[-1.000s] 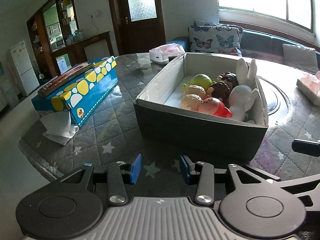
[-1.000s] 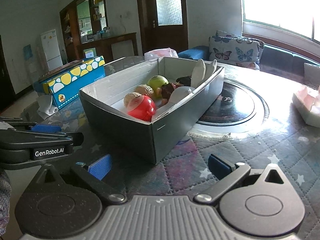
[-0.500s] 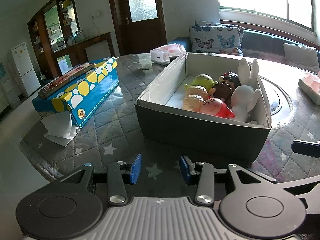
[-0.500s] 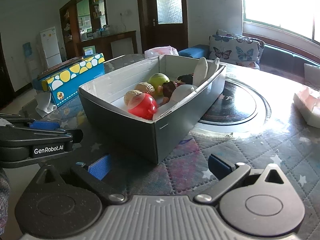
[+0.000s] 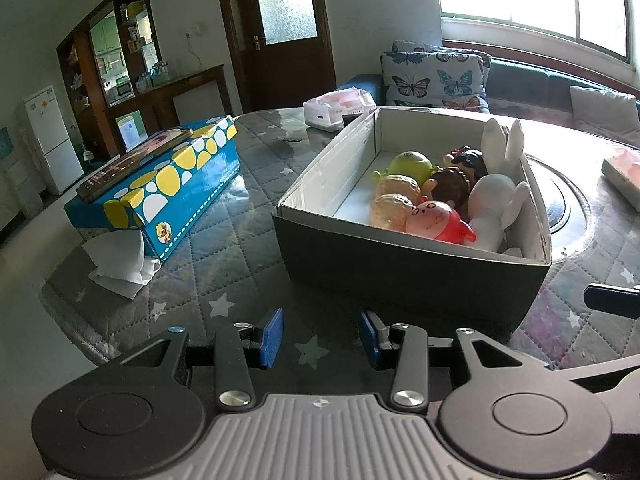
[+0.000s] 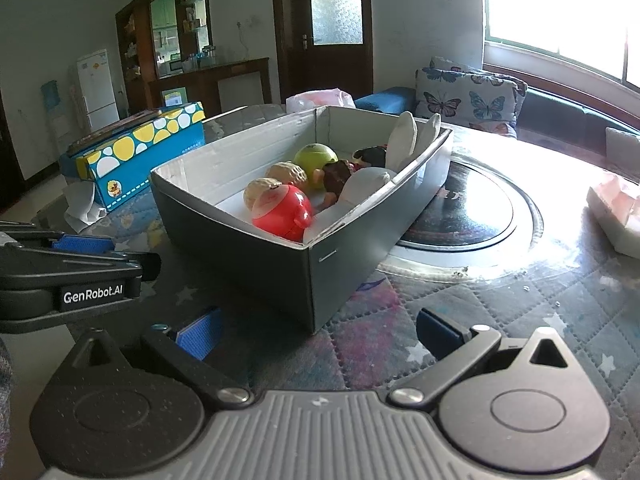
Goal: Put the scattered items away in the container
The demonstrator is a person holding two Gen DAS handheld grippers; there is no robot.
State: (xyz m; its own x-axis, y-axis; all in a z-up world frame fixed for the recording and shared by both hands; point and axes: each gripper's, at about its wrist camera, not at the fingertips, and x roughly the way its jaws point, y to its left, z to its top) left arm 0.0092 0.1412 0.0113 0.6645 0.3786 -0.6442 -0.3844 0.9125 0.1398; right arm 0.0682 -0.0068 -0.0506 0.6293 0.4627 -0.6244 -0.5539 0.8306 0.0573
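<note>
A dark cardboard box with a white inside stands on the quilted table. It holds several toys: a red pig figure, a white rabbit, a green ball toy, two tan round toys and dark-haired dolls. My left gripper hangs open and empty just short of the box's near wall. My right gripper is open wide and empty in front of the box's near corner. The left gripper's body shows at the left of the right wrist view.
A blue box with yellow and white spots lies left of the container, a phone on top and a white tissue at its near end. Tissue packs sit at the far edge and right. A round hob plate lies right of the box.
Both grippers have drawn back slightly and risen a little, so the box looks a bit farther off. The jaws kept their openings; nothing was picked up or released.
</note>
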